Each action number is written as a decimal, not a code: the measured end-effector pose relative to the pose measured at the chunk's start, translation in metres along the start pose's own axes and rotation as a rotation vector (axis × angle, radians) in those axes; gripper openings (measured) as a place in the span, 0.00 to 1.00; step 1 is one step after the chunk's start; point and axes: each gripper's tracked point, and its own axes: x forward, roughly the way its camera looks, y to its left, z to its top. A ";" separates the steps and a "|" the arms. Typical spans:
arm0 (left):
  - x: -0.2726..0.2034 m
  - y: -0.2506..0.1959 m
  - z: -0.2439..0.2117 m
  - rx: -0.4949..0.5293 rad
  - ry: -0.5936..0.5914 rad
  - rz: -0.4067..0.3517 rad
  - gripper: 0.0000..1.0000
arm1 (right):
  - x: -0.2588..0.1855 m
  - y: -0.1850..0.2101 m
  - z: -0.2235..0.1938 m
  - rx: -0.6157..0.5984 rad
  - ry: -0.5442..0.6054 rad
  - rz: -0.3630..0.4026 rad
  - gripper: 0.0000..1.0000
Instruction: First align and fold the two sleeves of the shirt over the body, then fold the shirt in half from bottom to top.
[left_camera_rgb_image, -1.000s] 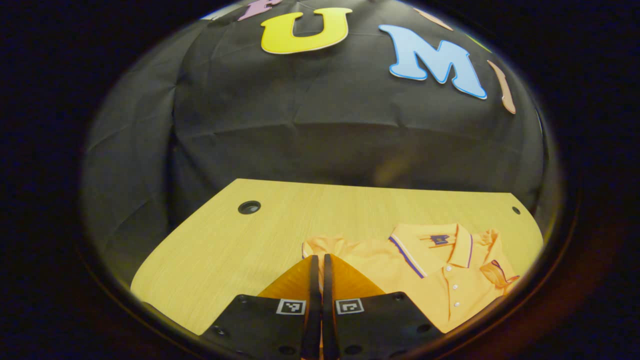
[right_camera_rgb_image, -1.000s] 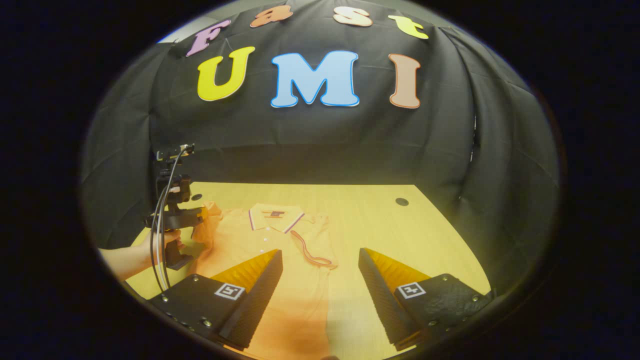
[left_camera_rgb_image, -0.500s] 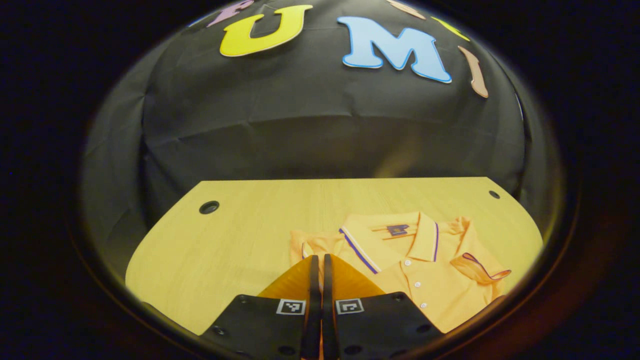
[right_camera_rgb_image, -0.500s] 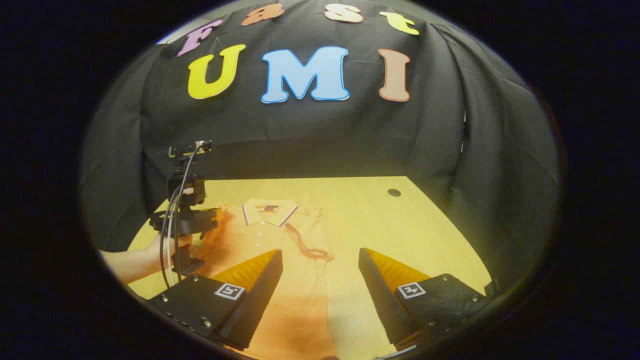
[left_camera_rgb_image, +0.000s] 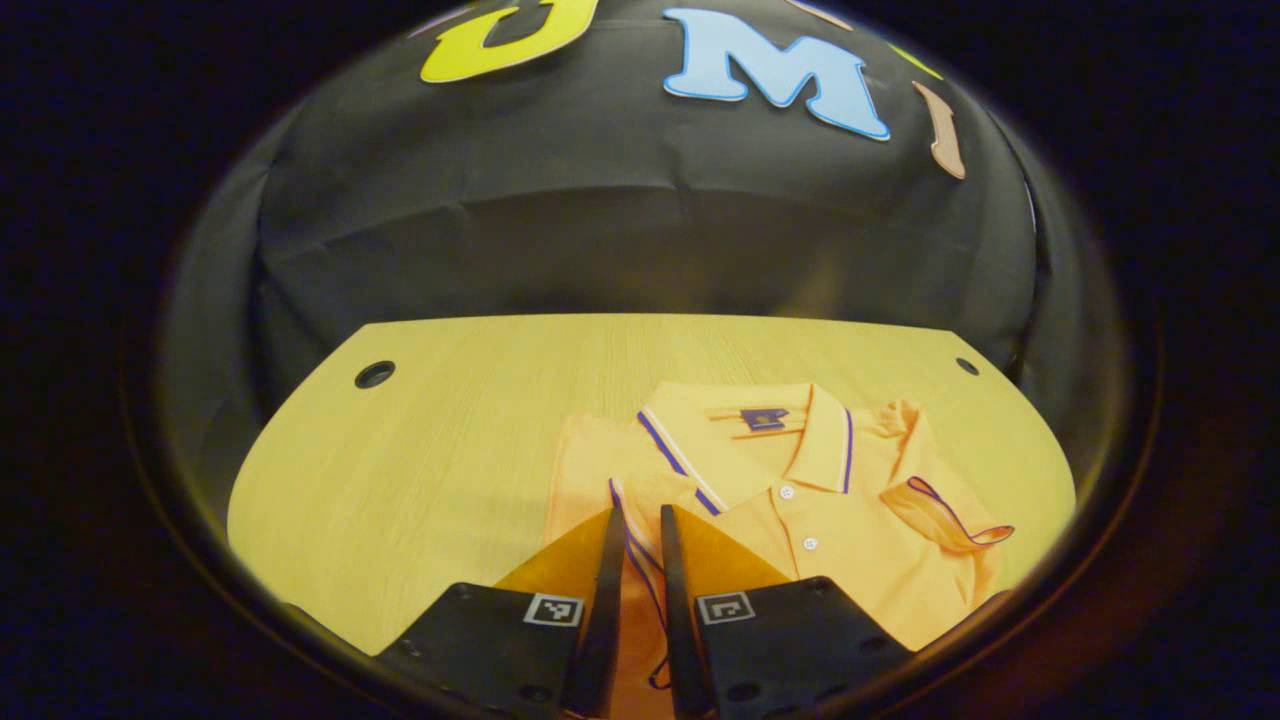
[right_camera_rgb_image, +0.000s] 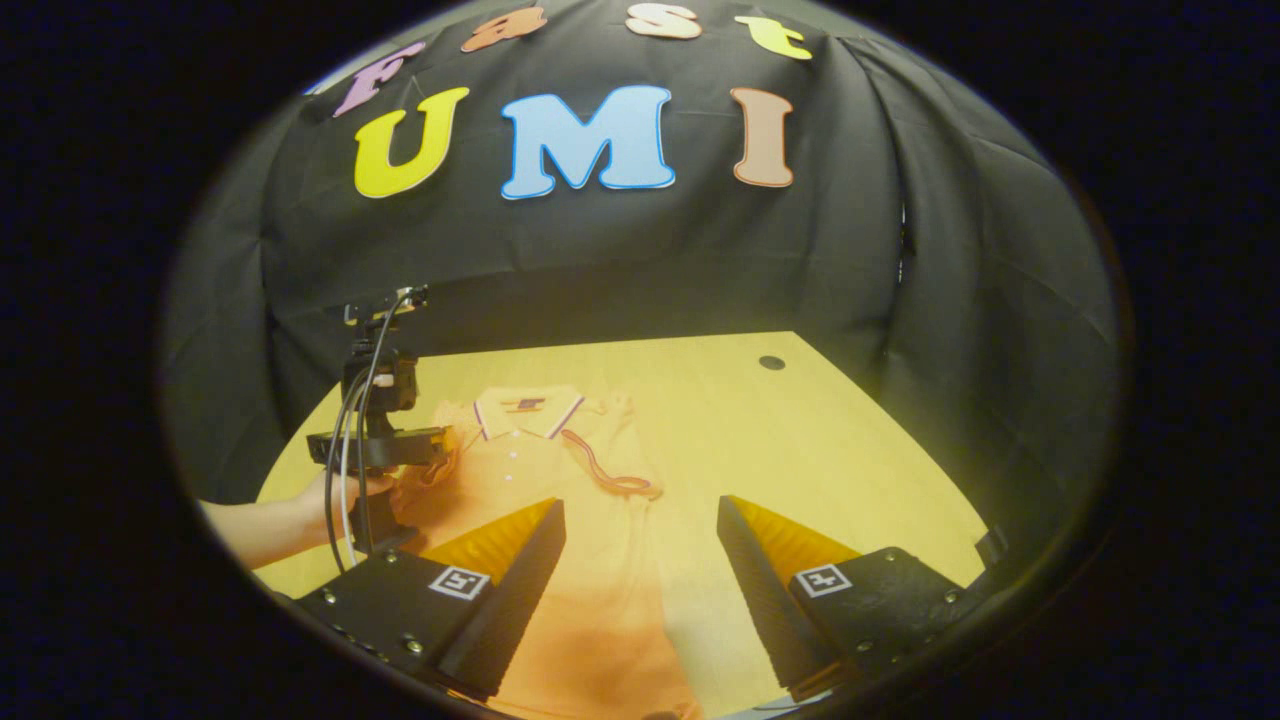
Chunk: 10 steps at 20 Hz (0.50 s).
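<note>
Item one, shirt (left_camera_rgb_image: 800, 500): orange polo with a dark-striped collar, lying flat on the wooden table (left_camera_rgb_image: 420, 460), lower right of centre in the left gripper view; in the right gripper view it runs from mid-frame down to the bottom edge, between my right gripper's fingers

Item two, right sleeve (left_camera_rgb_image: 945, 515): folded in over the body, its striped cuff lying on the chest at the right of the left gripper view

Item three, left sleeve (left_camera_rgb_image: 630, 545): its striped edge passes through the narrow gap between my left gripper's fingers at bottom centre; fabric sits between them, though I cannot tell whether both fingers press on it

Item four, left gripper (left_camera_rgb_image: 635, 520): fingers close together with a slim gap; in the right gripper view it stands at middle left over the shirt's shoulder, cables trailing, held by my hand (right_camera_rgb_image: 345, 492)

Item five, right gripper (right_camera_rgb_image: 640, 510): fingers wide apart, gripping nothing, above the shirt's lower body at the bottom of the frame

Item six, table: two round holes near its far corners
</note>
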 end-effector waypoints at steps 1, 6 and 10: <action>-0.004 0.000 0.000 -0.006 0.002 0.001 0.34 | -0.001 -0.001 0.001 -0.007 -0.006 0.001 0.95; -0.031 -0.005 0.004 -0.034 -0.006 -0.018 0.78 | -0.008 -0.004 0.005 -0.026 -0.033 0.035 0.95; -0.061 -0.004 -0.004 -0.029 -0.005 -0.011 0.95 | -0.015 -0.004 0.001 -0.041 -0.042 0.069 0.95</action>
